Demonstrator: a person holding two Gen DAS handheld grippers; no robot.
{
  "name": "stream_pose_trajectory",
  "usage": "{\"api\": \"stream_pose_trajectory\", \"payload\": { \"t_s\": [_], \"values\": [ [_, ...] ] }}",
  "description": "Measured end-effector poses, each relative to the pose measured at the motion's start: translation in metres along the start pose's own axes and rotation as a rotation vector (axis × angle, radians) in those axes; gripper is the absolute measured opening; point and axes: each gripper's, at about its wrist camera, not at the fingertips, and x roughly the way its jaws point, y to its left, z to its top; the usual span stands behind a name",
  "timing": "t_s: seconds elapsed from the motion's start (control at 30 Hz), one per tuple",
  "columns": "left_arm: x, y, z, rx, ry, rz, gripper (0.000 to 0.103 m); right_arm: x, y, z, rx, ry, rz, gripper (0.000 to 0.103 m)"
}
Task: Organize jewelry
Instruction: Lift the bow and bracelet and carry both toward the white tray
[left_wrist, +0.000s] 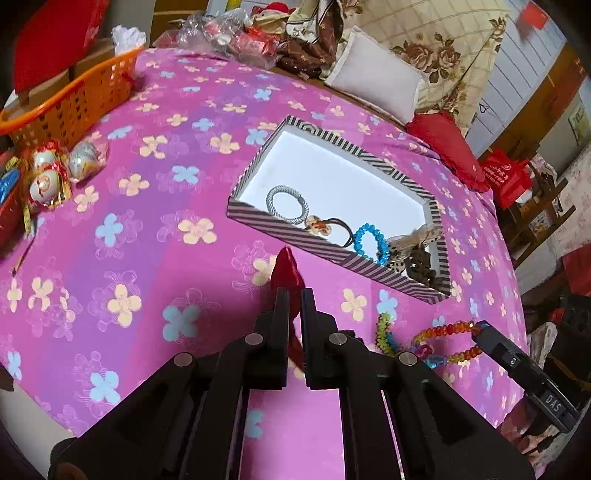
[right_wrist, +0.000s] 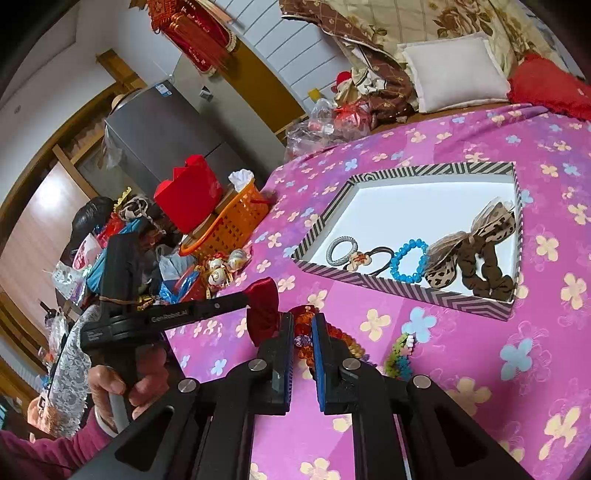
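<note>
My left gripper (left_wrist: 294, 297) is shut on a red satin bow (left_wrist: 286, 271) and holds it above the pink flowered cloth, just short of the striped box (left_wrist: 295, 236). In the right wrist view the bow (right_wrist: 263, 306) hangs from the left gripper (right_wrist: 245, 298). My right gripper (right_wrist: 303, 322) is shut on an orange bead bracelet (right_wrist: 341, 338), which also shows in the left wrist view as the bracelet (left_wrist: 445, 328) at the right gripper (left_wrist: 480, 330). A green bead bracelet (right_wrist: 400, 352) lies on the cloth beside it. The box (right_wrist: 406, 291) holds a grey hair tie (right_wrist: 341, 250), a blue bead bracelet (right_wrist: 408, 260), a leopard bow (right_wrist: 476, 240) and a brown scrunchie (right_wrist: 487, 273).
An orange basket (left_wrist: 74, 99) and wrapped ornaments (left_wrist: 48, 177) sit at the cloth's far left edge. Pillows (left_wrist: 376, 74) and a red cushion (left_wrist: 447, 147) lie behind the box. A person's hand (right_wrist: 122, 384) grips the left tool's handle. Clutter (right_wrist: 122, 258) crowds the left side.
</note>
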Motion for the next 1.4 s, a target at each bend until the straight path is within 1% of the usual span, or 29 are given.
{"api": "stream_pose_trajectory", "payload": {
  "t_s": [0.17, 0.23, 0.27, 0.37, 0.5, 0.53, 0.57, 0.6, 0.63, 0.67, 0.73, 0.9, 1.03, 1.13, 1.27, 1.3, 1.33, 1.37, 1.4],
  "values": [
    [-0.002, -0.002, 0.002, 0.005, -0.004, 0.004, 0.005, -0.002, -0.002, 0.002, 0.004, -0.005, -0.004, 0.009],
    [0.004, -0.002, 0.001, 0.018, 0.027, -0.012, 0.005, -0.002, -0.001, 0.0, 0.003, 0.0, -0.006, 0.009],
    [0.01, 0.001, -0.001, 0.005, 0.056, -0.007, 0.005, -0.001, -0.001, 0.0, 0.005, 0.003, -0.007, 0.009],
    [0.028, 0.008, -0.009, -0.007, 0.1, 0.021, 0.005, 0.001, -0.003, -0.002, 0.007, 0.012, -0.007, 0.009],
    [0.038, 0.022, -0.015, -0.037, 0.101, 0.057, 0.007, 0.005, -0.002, -0.002, -0.001, 0.03, -0.01, 0.009],
    [0.037, 0.026, -0.015, -0.045, 0.095, 0.055, 0.016, 0.005, -0.002, -0.002, -0.003, 0.032, -0.009, 0.009],
    [0.036, 0.029, -0.015, -0.052, 0.09, 0.044, 0.035, 0.006, -0.002, -0.002, -0.002, 0.033, -0.007, 0.009],
    [0.035, 0.034, -0.013, -0.062, 0.083, 0.03, 0.046, 0.007, -0.002, -0.001, 0.0, 0.033, -0.004, 0.009],
    [0.034, 0.036, -0.012, -0.069, 0.073, 0.021, 0.062, 0.008, -0.001, -0.001, 0.002, 0.032, -0.003, 0.009],
    [0.032, 0.038, -0.011, -0.066, 0.06, 0.017, 0.063, 0.009, -0.001, 0.0, 0.003, 0.033, -0.001, 0.009],
    [0.034, 0.037, -0.01, 0.011, 0.07, 0.036, 0.063, 0.011, -0.001, 0.0, 0.001, 0.038, 0.0, 0.009],
    [0.05, 0.034, -0.021, 0.241, 0.15, 0.078, 0.063, 0.014, -0.004, 0.0, 0.006, 0.048, -0.001, 0.009],
    [0.061, 0.033, -0.027, 0.37, 0.161, 0.132, 0.063, 0.02, -0.004, 0.0, 0.01, 0.058, -0.004, 0.009],
    [0.069, 0.035, -0.027, 0.415, 0.164, 0.148, 0.063, 0.024, -0.003, 0.002, 0.006, 0.068, -0.005, 0.009],
    [0.084, 0.038, -0.028, 0.435, 0.179, 0.175, 0.062, 0.028, -0.002, 0.003, 0.002, 0.074, -0.007, 0.009],
    [0.085, 0.039, -0.029, 0.439, 0.172, 0.175, 0.062, 0.028, -0.002, 0.003, 0.002, 0.073, -0.008, 0.009],
    [0.085, 0.039, -0.029, 0.435, 0.164, 0.168, 0.055, 0.028, -0.002, 0.003, 0.002, 0.073, -0.008, 0.009],
    [0.084, 0.041, -0.028, 0.419, 0.17, 0.146, 0.042, 0.028, -0.002, 0.003, 0.002, 0.073, -0.008, 0.009],
    [0.083, 0.041, -0.027, 0.413, 0.169, 0.148, 0.033, 0.029, -0.002, 0.003, 0.003, 0.074, -0.01, 0.009]
  ]
}}
